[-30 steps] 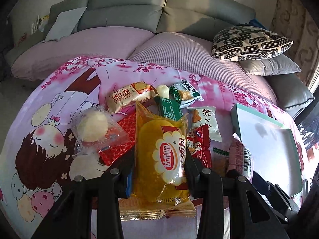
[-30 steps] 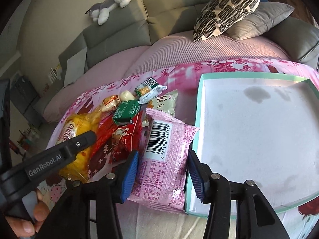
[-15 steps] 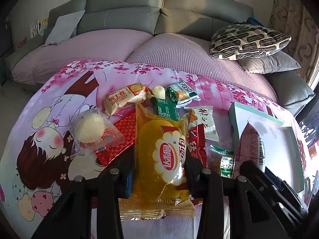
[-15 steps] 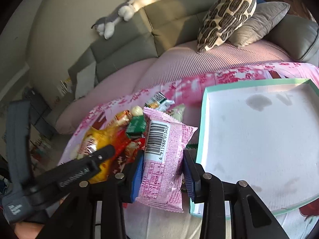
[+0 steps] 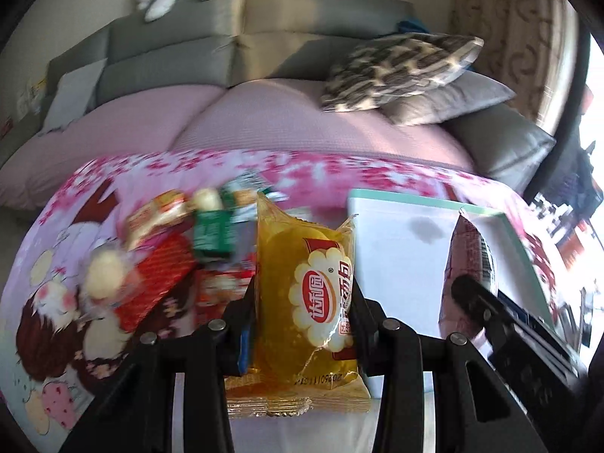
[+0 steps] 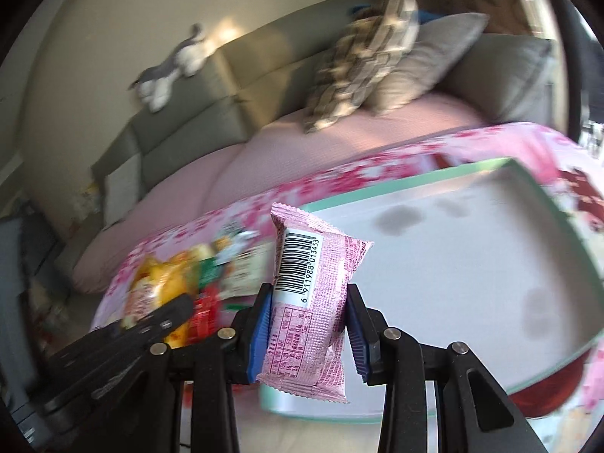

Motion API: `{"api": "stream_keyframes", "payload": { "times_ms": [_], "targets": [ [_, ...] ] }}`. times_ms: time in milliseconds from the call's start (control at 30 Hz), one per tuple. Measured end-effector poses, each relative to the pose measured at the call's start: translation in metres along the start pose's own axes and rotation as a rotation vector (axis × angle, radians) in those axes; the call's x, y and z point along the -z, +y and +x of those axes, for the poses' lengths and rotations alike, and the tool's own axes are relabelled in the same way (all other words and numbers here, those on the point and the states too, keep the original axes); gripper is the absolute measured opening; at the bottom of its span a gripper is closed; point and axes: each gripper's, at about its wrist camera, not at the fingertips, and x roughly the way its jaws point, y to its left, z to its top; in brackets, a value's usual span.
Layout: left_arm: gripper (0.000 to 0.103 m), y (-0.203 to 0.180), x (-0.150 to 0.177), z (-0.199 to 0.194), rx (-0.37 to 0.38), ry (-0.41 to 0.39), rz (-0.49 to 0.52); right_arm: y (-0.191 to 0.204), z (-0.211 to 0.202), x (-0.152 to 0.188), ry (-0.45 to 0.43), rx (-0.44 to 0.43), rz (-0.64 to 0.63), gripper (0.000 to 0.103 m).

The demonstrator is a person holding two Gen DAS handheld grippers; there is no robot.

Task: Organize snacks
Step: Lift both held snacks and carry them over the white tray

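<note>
Between the left gripper's point(image 5: 302, 313) fingers a yellow snack packet point(image 5: 305, 294) is pinched; the right gripper point(image 6: 307, 321) clamps a pink barcode packet point(image 6: 309, 302) above the mint-rimmed tray point(image 6: 543, 185). Beyond, loose snacks point(image 5: 170, 249) lie on the pink cartoon-print tabletop point(image 5: 321, 166) before a grey sofa point(image 5: 226, 56) bearing a patterned cushion point(image 5: 396, 68).

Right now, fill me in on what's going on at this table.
A person is sorting snacks with two handheld tongs. The left tongs grip a yellow packet; the right tongs grip a pink packet. Both packets are held up off the table near the tray, which has no snacks in it yet. The other snacks sit piled on the tablecloth.
</note>
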Motion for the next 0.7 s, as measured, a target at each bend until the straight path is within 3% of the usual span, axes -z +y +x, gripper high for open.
{"api": "stream_keyframes", "payload": {
  "times_ms": [267, 367, 500, 700],
  "targets": [
    [0.042, -0.063, 0.003, -0.001, 0.095, -0.035, 0.145, -0.066, -0.041, -0.015, -0.113, 0.240, 0.114, 0.039],
    [0.042, -0.079, 0.005, 0.004, 0.115, -0.033, 0.178, -0.083, -0.054, -0.019, -0.150, 0.289, 0.139, 0.039],
    [0.042, -0.098, 0.005, 0.014, 0.134, -0.036, 0.205, -0.098, -0.058, -0.024, -0.168, 0.337, 0.146, 0.040],
    [0.042, -0.117, 0.002, 0.033, 0.141, -0.046, 0.220, -0.107, -0.052, -0.029, -0.184, 0.322, 0.141, 0.040]
  ]
}}
